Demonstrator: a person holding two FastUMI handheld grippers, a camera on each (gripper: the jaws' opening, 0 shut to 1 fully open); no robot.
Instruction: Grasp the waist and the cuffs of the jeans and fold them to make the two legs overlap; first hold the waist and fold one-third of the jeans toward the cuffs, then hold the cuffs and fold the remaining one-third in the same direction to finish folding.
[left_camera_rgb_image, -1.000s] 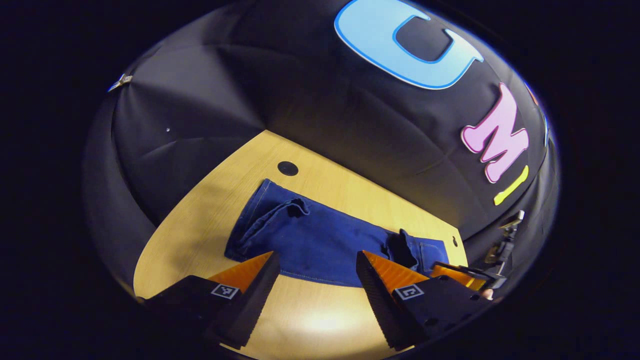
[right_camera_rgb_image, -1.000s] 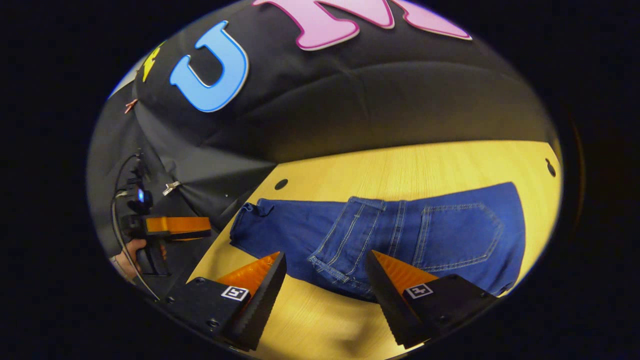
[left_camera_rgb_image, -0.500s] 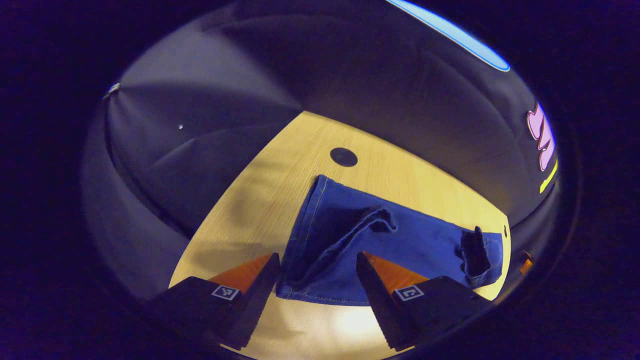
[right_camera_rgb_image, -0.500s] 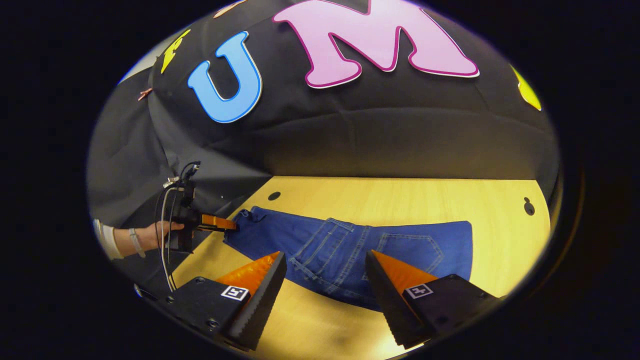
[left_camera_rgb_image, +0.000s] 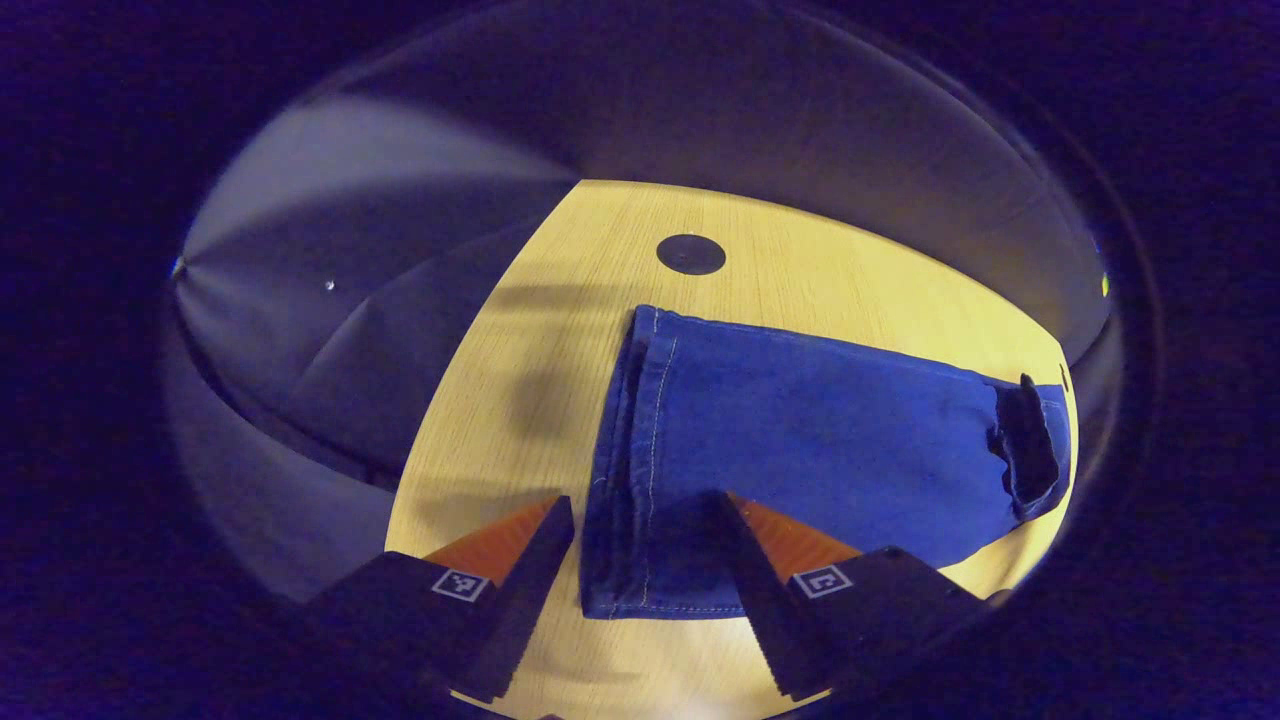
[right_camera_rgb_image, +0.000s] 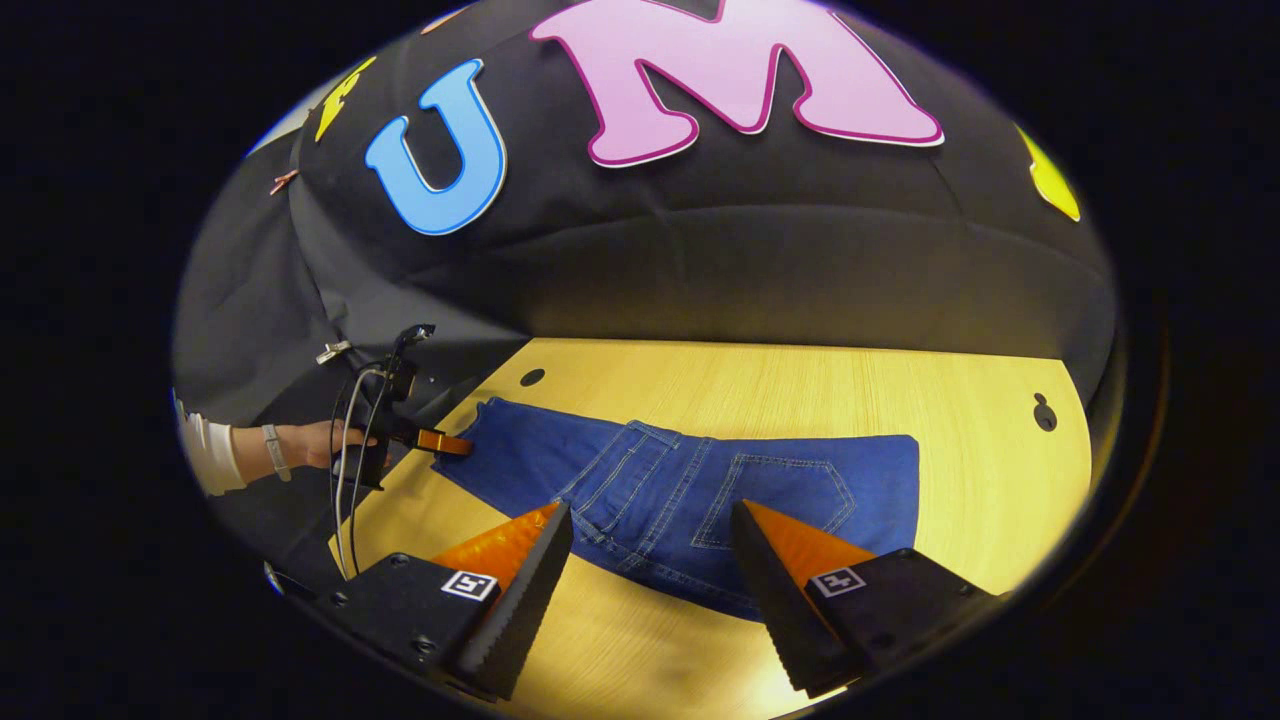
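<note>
jeans (right_camera_rgb_image: 700, 490), folded lengthwise, flat on tabletop (right_camera_rgb_image: 960, 400), cuffs (left_camera_rgb_image: 625, 460) at the left gripper (left_camera_rgb_image: 640, 545), its fingers spread to either side of the cuff corner, waist toward the right gripper (right_camera_rgb_image: 650, 560), fingers spread and clear above the near edge.

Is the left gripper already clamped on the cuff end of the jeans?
No: in the left gripper view the left gripper has its fingers spread wide to either side of the jeans cuff end, not pressed on the cloth.
</note>
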